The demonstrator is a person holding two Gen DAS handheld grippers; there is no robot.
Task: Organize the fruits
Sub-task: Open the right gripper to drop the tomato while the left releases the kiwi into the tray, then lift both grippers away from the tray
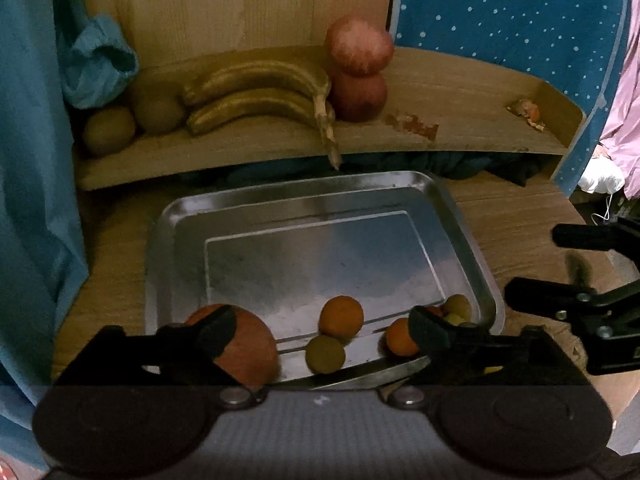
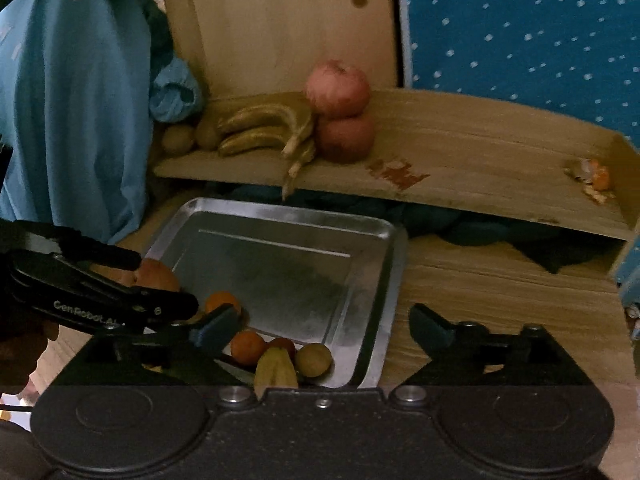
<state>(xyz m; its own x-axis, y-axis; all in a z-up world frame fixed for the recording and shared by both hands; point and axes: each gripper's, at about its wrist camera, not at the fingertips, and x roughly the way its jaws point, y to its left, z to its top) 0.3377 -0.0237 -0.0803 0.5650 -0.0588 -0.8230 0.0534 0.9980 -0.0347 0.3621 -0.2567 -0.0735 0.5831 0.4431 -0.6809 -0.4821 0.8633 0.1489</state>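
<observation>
Left wrist view: shelf [image 1: 460,92] already carried bananas [image 1: 256,96], two stacked apples [image 1: 359,68], kiwis [image 1: 110,130]. Tray [image 1: 320,188] on worktop [image 1: 520,216] held big orange fruit [image 1: 248,344], small oranges [image 1: 341,316]. Left gripper [image 1: 320,332] spread, empty.

Right wrist view: right gripper [image 2: 320,332] spread above tray corner [image 2: 372,372], empty; task judged partway.

Silver tray [image 1: 472,240], orange and green-yellow fruit, tan wood, blue cloth.
Tray fruits: orange tangerines [image 1: 341,317], olive-green small fruit [image 1: 325,354], big orange-red apple [image 1: 248,344]. Shelf [image 1: 460,92] tan; bananas [image 1: 256,96] brownish-yellow, two apples [image 1: 359,46] pinkish-red with pale streaks, kiwis [image 1: 109,130] dull brown. Backdrop [image 1: 520,20] blue with white dots; plain light-blue cloth [image 1: 36,160] left. Both grippers black.
</observation>
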